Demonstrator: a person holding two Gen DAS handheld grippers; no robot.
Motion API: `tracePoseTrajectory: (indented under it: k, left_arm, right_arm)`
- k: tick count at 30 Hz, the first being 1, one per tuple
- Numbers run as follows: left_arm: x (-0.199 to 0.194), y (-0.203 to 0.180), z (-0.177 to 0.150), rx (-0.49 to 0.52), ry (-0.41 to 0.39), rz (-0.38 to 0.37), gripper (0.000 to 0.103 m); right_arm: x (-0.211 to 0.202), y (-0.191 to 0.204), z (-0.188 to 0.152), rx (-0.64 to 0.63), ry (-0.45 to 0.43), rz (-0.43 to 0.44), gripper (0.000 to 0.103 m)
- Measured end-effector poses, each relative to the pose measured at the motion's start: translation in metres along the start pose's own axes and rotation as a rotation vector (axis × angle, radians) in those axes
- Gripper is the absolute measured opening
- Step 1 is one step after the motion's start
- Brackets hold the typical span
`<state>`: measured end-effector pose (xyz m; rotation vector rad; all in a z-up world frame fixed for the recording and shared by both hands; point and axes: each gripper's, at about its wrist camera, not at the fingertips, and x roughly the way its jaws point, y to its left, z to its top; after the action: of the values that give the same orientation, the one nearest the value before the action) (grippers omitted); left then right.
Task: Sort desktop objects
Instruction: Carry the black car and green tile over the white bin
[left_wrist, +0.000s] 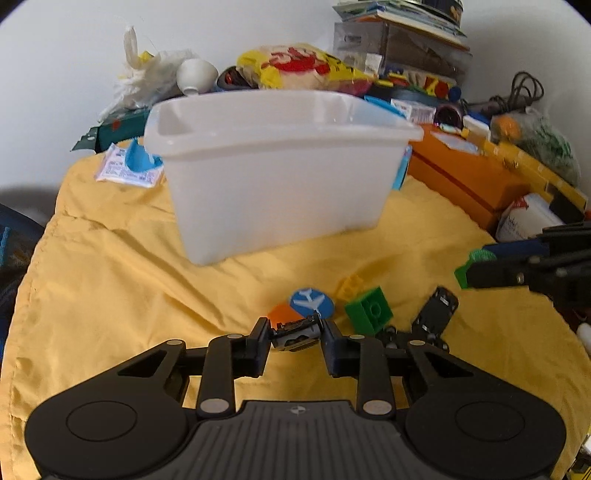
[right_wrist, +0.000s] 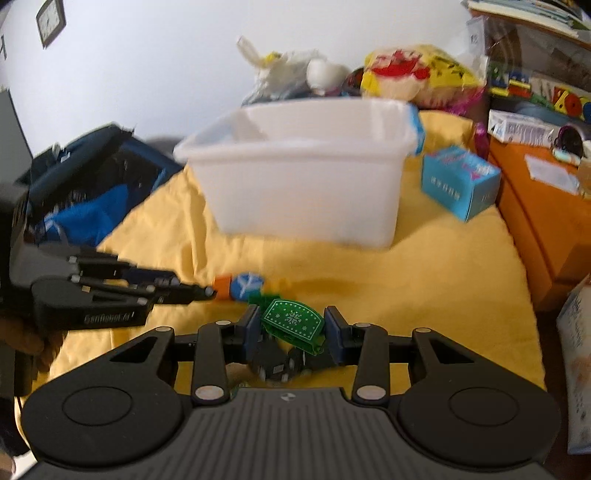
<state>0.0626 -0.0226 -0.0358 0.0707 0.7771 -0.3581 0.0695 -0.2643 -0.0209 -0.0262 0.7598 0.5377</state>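
Note:
My left gripper is shut on a small black toy car just above the yellow cloth. My right gripper is shut on a green snowflake-patterned piece, also seen at the right edge of the left wrist view. A white plastic bin stands behind, open side up. On the cloth lie a blue airplane disc, an orange piece, a green brick, a yellow brick and another black toy car.
An orange box with clutter lines the right side. A blue carton lies right of the bin. Bags, a white bowl and stacked books stand at the back. A dark blue bag sits off the cloth's left edge.

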Motion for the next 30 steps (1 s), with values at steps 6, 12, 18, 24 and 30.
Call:
tracePoseTrajectory:
  k: [6,12,18,24,30]
  left_arm:
    - [-0.012,0.004,0.014,-0.02,-0.04,0.011,0.033]
    - [-0.03,0.013,0.045,-0.024,-0.075,0.044,0.033]
    - [-0.038,0.029,0.081,-0.066,-0.104,0.056,0.033]
    - [-0.032,0.035,0.113,-0.066,-0.128,0.068,0.033]
    - [-0.017,0.041,0.14,-0.085,-0.129,0.062,0.033]
  right_arm:
    - [-0.003,0.0,0.017,0.019,-0.051,0.006,0.041]
    - [-0.01,-0.002,0.041,0.006,-0.11,0.013,0.041]
    - [-0.007,-0.014,0.078,-0.014,-0.159,0.004,0.041]
    - [0.006,-0.026,0.113,-0.029,-0.175,-0.012,0.041]
    - [0.025,-0.03,0.137,-0.057,-0.169,-0.031,0.041]
